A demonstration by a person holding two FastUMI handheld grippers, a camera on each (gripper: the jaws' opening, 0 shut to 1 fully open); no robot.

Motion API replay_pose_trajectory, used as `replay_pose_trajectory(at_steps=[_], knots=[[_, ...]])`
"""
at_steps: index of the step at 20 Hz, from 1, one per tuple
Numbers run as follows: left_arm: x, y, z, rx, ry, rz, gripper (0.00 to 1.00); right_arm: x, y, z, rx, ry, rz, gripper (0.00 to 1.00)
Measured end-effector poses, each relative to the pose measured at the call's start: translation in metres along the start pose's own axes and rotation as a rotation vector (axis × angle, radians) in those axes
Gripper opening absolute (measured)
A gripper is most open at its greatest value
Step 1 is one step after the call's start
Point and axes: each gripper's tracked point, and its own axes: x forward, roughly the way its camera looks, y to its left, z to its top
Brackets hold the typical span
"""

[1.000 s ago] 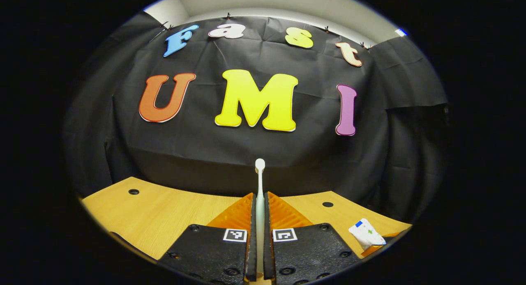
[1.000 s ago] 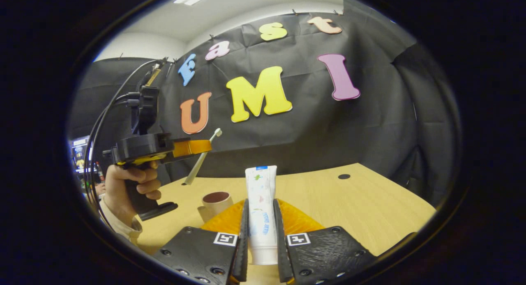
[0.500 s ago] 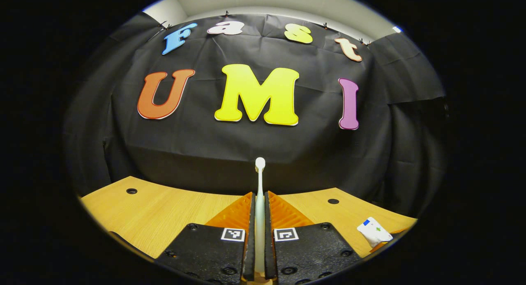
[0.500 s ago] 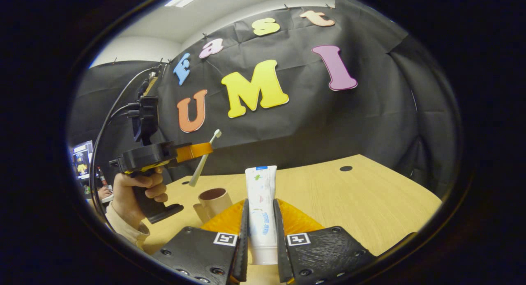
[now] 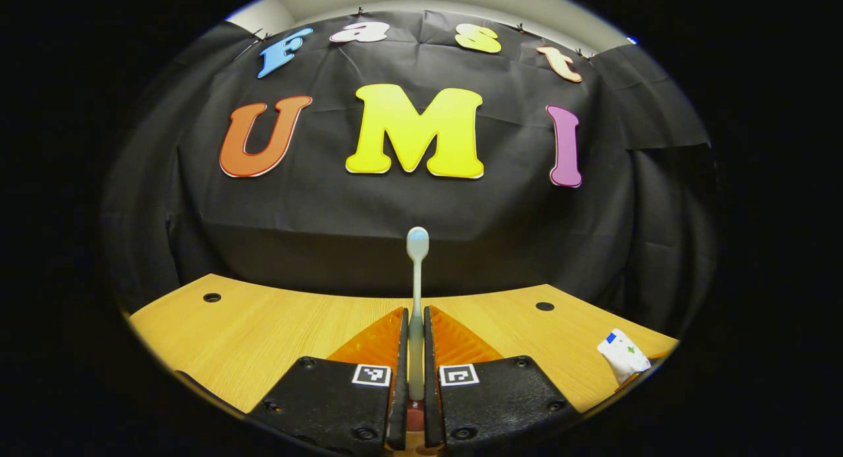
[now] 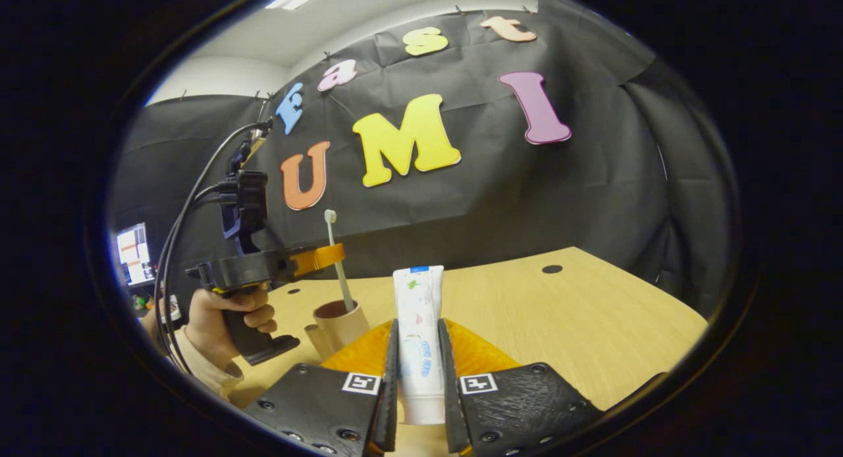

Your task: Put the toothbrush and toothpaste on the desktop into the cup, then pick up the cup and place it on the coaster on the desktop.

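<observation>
The left claw (image 5: 415,351) is clamped on the toothbrush (image 5: 417,292), whose head stands at 12 o'clock above the fingers. In the right gripper view the same claw (image 6: 321,257) sits at 9 o'clock, held by a hand (image 6: 227,312). A second ago the brush slanted there, its lower end hanging clear of the tan cup (image 6: 339,324); now it is nearly upright with its lower end inside the cup's mouth. In my judgement the brush is going into the cup, and letting go would leave it leaning on the rim.

The right claw (image 6: 419,378) grips the toothpaste tube (image 6: 417,338) upright between both fingers, unchanged over the second, just right of the cup above the bench (image 6: 593,325). The tube also shows at 4 o'clock in the left gripper view (image 5: 623,355). It looks next in line. I cannot make out the coaster.
</observation>
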Motion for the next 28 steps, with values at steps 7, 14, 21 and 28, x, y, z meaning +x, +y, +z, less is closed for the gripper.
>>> replay_pose_trajectory(at_steps=[7, 14, 21, 28], knots=[[-0.021, 0.004, 0.003, 0.026, 0.004, -0.037, 0.97, -0.004, 0.025, 0.014, -0.033, -0.012, 0.006, 0.29], [-0.049, 0.029, 0.001, 0.048, 0.045, -0.007, 0.97, 0.014, 0.074, 0.063, -0.100, -0.081, 0.001, 0.31], [-0.076, 0.055, -0.019, -0.010, 0.076, 0.041, 0.98, 0.065, 0.123, 0.094, -0.010, -0.061, 0.101, 0.29], [-0.096, 0.087, -0.023, -0.054, 0.036, 0.075, 0.98, 0.106, 0.132, 0.064, -0.011, 0.003, 0.097, 0.31]])
